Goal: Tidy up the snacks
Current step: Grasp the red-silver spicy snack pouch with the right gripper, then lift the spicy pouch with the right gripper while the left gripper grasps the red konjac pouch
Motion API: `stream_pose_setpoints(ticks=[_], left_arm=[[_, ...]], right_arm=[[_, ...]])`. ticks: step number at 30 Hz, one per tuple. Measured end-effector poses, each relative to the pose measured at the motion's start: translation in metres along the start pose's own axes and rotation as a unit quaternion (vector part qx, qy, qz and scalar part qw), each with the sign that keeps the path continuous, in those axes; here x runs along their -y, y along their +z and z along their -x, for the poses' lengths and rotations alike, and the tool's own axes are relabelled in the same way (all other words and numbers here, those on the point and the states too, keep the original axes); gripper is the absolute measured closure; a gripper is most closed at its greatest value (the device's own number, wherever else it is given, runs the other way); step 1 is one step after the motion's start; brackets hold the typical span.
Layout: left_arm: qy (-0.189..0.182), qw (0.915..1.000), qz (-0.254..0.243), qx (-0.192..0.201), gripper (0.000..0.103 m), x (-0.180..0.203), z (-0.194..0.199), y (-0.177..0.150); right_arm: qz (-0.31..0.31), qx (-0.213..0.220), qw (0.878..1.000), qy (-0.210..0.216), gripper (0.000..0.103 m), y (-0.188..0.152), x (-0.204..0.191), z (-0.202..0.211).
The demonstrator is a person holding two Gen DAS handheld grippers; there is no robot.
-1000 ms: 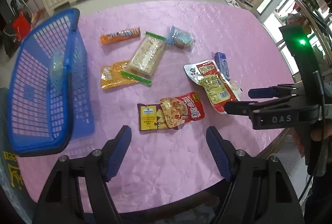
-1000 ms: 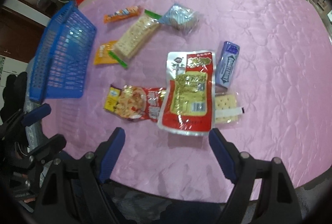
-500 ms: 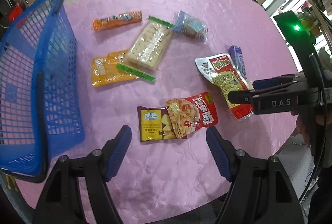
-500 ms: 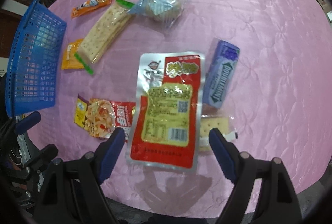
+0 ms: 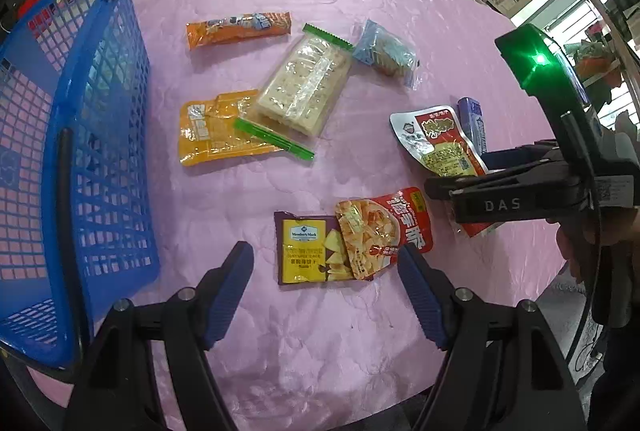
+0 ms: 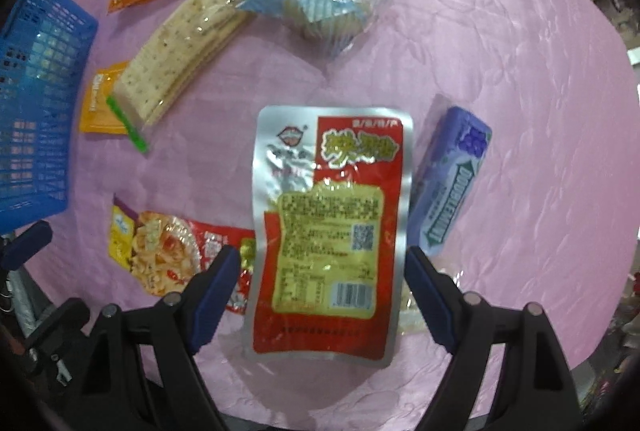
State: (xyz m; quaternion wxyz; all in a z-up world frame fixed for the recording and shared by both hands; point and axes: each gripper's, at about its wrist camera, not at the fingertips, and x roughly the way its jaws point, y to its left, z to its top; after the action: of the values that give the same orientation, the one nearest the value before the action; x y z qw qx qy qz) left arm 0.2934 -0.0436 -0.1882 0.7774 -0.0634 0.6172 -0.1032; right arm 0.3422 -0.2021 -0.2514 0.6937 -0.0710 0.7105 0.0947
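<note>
The red-and-silver snack pouch point(image 6: 326, 231) lies flat between the wide-open right gripper's point(image 6: 322, 287) fingers, so closing could pinch the cloth or drag the overlapped cracker packet point(image 6: 412, 307) just right of it.

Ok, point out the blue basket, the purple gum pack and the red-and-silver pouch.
blue basket point(image 5: 108, 167), left wrist view, on its mesh side wall.
purple gum pack point(image 6: 452, 183), right wrist view, mid-wrapper.
red-and-silver pouch point(image 6: 332, 227), right wrist view, on its yellow label panel.

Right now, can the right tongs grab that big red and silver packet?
Probably yes. The right tongs are open with the red and silver packet lying flat between their tips, and nothing lies on top of it.
</note>
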Motion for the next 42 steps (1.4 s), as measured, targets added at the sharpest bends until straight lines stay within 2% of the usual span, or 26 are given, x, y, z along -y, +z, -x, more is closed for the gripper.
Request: stream_pose_setpoints(ticks=[5, 7, 9, 14, 15, 16, 17, 21, 23, 25, 30, 38, 42], left_arm=[[-0.004, 1.0000, 0.001, -0.002, 0.031, -0.002, -0.002, -0.002], [-0.005, 1.0000, 0.002, -0.002, 0.031, -0.004, -0.003, -0.003], [-0.005, 1.0000, 0.004, -0.003, 0.031, -0.005, -0.003, -0.004], [-0.006, 0.9999, 0.010, -0.002, 0.031, -0.009, 0.001, -0.009], [-0.007, 0.9999, 0.011, -0.001, 0.031, -0.009, 0.002, -0.010], [-0.006, 0.9999, 0.012, 0.000, 0.031, -0.009, 0.003, -0.011], [-0.006, 0.9999, 0.012, 0.001, 0.031, -0.008, 0.005, -0.013], [-0.001, 0.9999, 0.009, 0.004, 0.031, -0.006, 0.011, -0.019], [0.003, 1.0000, 0.006, 0.006, 0.031, -0.005, 0.015, -0.022], [0.006, 0.9999, 0.006, 0.008, 0.031, -0.006, 0.018, -0.023], [0.009, 0.9999, 0.012, 0.007, 0.031, -0.009, 0.019, -0.025], [0.012, 0.9999, 0.011, 0.000, 0.031, -0.005, 0.009, -0.028], [0.021, 0.9998, -0.004, -0.002, 0.031, 0.002, 0.005, -0.029]], right_arm=[[0.026, 0.014, 0.999, -0.046, 0.018, 0.009, -0.018, -0.006], [0.043, 0.023, 0.996, -0.071, 0.029, 0.009, -0.024, -0.005], [0.046, 0.024, 0.997, -0.063, 0.034, 0.005, -0.024, -0.004], [0.061, 0.045, 0.995, -0.065, 0.054, -0.001, -0.023, 0.003], [0.066, 0.052, 0.994, -0.066, 0.060, -0.004, -0.027, 0.006], [0.069, 0.060, 0.994, -0.063, 0.070, -0.005, -0.030, 0.009], [0.069, 0.059, 0.994, -0.059, 0.074, -0.007, -0.031, 0.009], [0.070, 0.054, 0.994, -0.058, 0.074, -0.013, -0.038, 0.004], [0.056, 0.058, 0.996, -0.044, 0.072, -0.012, -0.031, 0.005], [0.049, 0.055, 0.997, -0.038, 0.063, -0.010, -0.020, 0.005], [0.045, 0.049, 0.998, -0.020, 0.062, -0.013, 0.001, -0.006], [0.104, 0.063, 0.989, -0.087, 0.062, -0.029, -0.033, -0.026], [0.083, 0.081, 0.992, -0.058, 0.064, -0.036, -0.032, -0.023]])
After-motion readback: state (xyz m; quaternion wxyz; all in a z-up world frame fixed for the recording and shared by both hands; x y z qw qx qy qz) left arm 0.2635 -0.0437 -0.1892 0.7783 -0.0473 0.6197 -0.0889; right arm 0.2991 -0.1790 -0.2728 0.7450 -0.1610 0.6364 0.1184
